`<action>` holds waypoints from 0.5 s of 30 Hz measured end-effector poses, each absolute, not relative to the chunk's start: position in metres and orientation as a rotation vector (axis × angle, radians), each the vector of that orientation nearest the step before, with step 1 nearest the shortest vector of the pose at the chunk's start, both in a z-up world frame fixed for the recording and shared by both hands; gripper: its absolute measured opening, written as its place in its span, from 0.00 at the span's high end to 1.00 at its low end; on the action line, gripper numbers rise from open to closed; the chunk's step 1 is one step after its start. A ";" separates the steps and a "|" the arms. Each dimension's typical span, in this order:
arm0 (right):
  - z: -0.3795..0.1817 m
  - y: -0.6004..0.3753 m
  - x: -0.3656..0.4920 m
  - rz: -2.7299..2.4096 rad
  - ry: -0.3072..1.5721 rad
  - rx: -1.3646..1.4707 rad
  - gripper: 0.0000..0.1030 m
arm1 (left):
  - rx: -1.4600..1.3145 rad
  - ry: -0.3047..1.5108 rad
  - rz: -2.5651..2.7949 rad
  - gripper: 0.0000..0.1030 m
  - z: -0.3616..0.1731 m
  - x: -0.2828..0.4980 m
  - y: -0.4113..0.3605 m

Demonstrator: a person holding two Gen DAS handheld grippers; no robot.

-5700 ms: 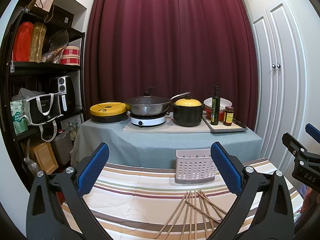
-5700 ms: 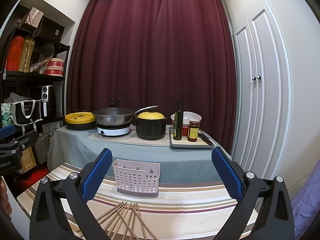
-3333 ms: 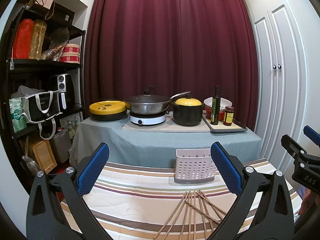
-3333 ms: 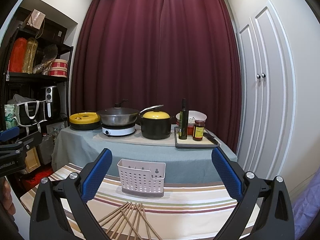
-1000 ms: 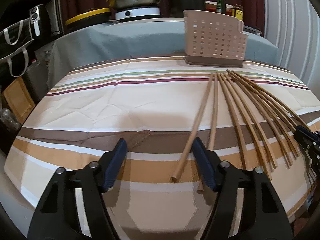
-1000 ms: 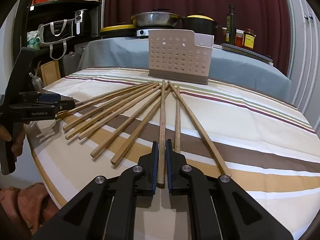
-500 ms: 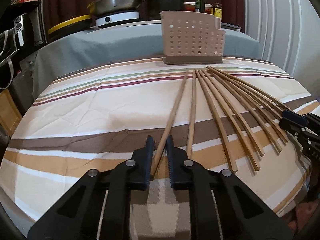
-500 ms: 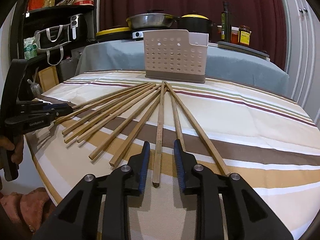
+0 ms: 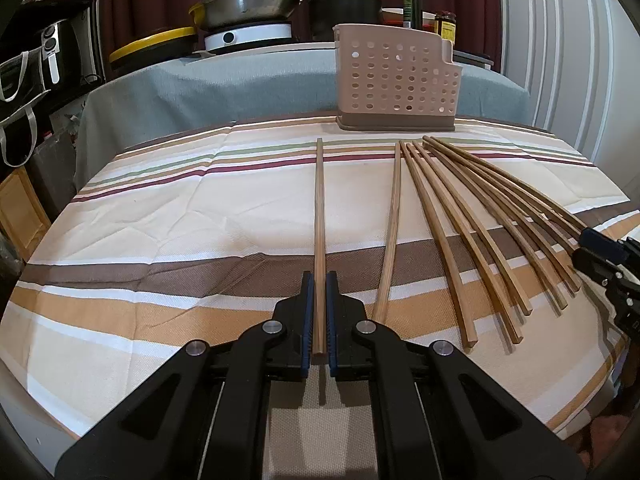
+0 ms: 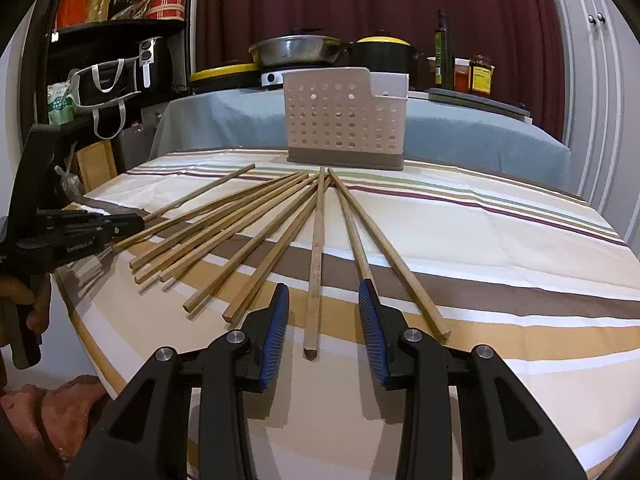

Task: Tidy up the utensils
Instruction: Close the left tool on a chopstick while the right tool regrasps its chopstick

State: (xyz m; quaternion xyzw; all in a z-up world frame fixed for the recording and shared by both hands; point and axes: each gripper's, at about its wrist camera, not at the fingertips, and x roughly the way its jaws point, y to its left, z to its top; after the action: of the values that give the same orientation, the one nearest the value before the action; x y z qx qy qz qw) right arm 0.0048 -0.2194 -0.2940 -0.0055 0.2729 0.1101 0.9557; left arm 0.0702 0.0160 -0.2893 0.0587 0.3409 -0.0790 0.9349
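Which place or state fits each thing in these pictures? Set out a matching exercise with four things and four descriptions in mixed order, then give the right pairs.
Things:
1. left tongs
2. right tongs
3. perforated utensil holder
4. black pot with yellow lid

Descriptions:
A. stands upright at the far edge of the striped cloth
B. shut on a single chopstick
C. sits on the grey-covered counter behind
D. open, one chopstick end lying between the pads

Pairs: 1-B, 2-D, 3-A, 4-C
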 end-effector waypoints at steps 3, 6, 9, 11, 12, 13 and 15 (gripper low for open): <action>-0.293 -0.220 0.003 0.226 0.541 -0.012 0.66 | 0.114 0.698 -0.161 0.94 -0.288 0.070 0.017; -0.294 -0.218 0.002 0.236 0.543 -0.022 0.73 | 0.114 0.697 -0.161 0.94 -0.288 0.069 0.017; -0.298 -0.216 0.002 0.245 0.560 -0.033 0.81 | 0.114 0.694 -0.160 0.94 -0.288 0.069 0.017; -0.298 -0.216 0.001 0.246 0.560 -0.032 0.84 | 0.112 0.690 -0.160 0.94 -0.288 0.068 0.017; -0.298 -0.216 0.001 0.245 0.560 -0.032 0.85 | 0.113 0.687 -0.158 0.94 -0.288 0.067 0.017; -0.298 -0.216 0.001 0.247 0.560 -0.030 0.86 | 0.117 0.682 -0.156 0.94 -0.289 0.067 0.017; -0.298 -0.216 0.001 0.245 0.560 -0.028 0.86 | 0.127 0.674 -0.150 0.93 -0.289 0.065 0.016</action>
State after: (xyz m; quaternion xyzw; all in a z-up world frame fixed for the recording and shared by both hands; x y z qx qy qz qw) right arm 0.0008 -0.2162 -0.2978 -0.0137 0.2759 0.1206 0.9535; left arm 0.0649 0.0160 -0.2892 0.0623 0.3301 -0.0734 0.9390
